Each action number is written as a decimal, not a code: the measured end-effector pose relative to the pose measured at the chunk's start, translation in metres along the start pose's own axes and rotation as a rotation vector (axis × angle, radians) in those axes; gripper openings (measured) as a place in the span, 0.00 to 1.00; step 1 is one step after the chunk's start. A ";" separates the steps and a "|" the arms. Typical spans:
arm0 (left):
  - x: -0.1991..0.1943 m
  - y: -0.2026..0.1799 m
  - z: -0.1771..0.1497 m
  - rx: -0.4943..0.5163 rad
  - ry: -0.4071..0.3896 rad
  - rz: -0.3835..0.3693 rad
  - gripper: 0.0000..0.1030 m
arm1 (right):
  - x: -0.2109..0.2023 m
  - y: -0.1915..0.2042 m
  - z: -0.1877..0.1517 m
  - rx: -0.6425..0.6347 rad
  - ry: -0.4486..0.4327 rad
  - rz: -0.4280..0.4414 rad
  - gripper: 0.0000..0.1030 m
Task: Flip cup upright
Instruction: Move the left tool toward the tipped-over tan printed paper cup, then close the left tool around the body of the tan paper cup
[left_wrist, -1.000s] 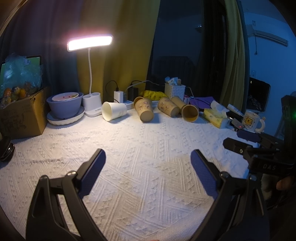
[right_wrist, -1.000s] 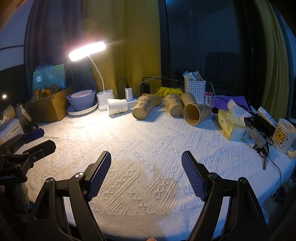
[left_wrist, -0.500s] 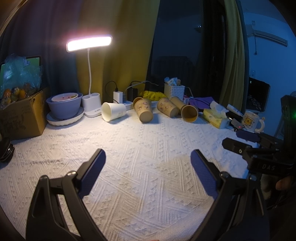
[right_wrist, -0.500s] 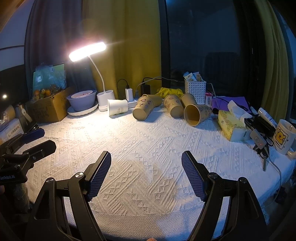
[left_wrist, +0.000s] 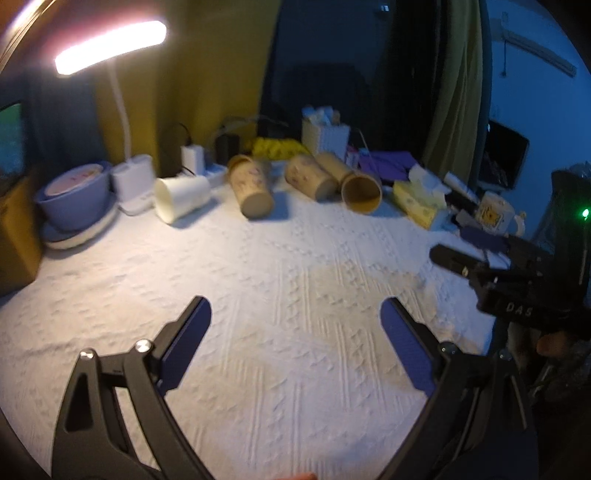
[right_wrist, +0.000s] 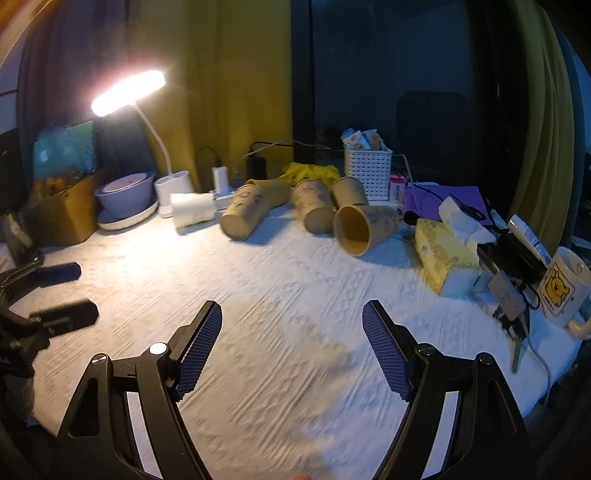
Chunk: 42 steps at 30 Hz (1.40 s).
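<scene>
Since nothing is gripped yet: both pairs of fingers stand wide apart, empty.
Cups: tan paper cups (right_wrist: 243, 214) and a white paper cup (left_wrist: 181, 197) lie on their sides, upper middle of both views, well apart from the fingers.
Nearest: open-mouthed tan cup (right_wrist: 364, 229), long axis roughly toward the right gripper (right_wrist: 291, 343).
Left gripper (left_wrist: 295, 339): likely nearer the white cup.
Surface: white knitted cloth on the tabletop (right_wrist: 280, 295).

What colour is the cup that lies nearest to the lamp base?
The cup is plain white, unlike the tan printed cups beside it. The left wrist view shows it best.
</scene>
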<state>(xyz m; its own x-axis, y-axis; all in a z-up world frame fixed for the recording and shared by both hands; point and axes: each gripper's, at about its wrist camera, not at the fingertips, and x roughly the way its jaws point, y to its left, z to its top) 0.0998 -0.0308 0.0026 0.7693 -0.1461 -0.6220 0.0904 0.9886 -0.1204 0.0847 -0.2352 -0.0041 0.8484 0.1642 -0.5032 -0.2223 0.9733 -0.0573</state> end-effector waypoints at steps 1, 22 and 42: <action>0.012 -0.002 0.007 0.002 0.029 -0.014 0.91 | 0.004 -0.004 0.002 0.003 -0.003 -0.005 0.79; 0.171 -0.015 0.122 -0.008 0.181 -0.032 0.91 | 0.111 -0.091 0.069 0.051 0.011 -0.056 0.79; 0.283 -0.022 0.190 -0.103 0.240 0.004 0.89 | 0.182 -0.148 0.124 0.066 0.056 -0.124 0.79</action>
<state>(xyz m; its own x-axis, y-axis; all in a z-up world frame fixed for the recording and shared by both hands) 0.4359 -0.0867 -0.0240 0.5964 -0.1583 -0.7870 0.0131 0.9821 -0.1877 0.3312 -0.3294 0.0198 0.8390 0.0343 -0.5431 -0.0834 0.9943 -0.0661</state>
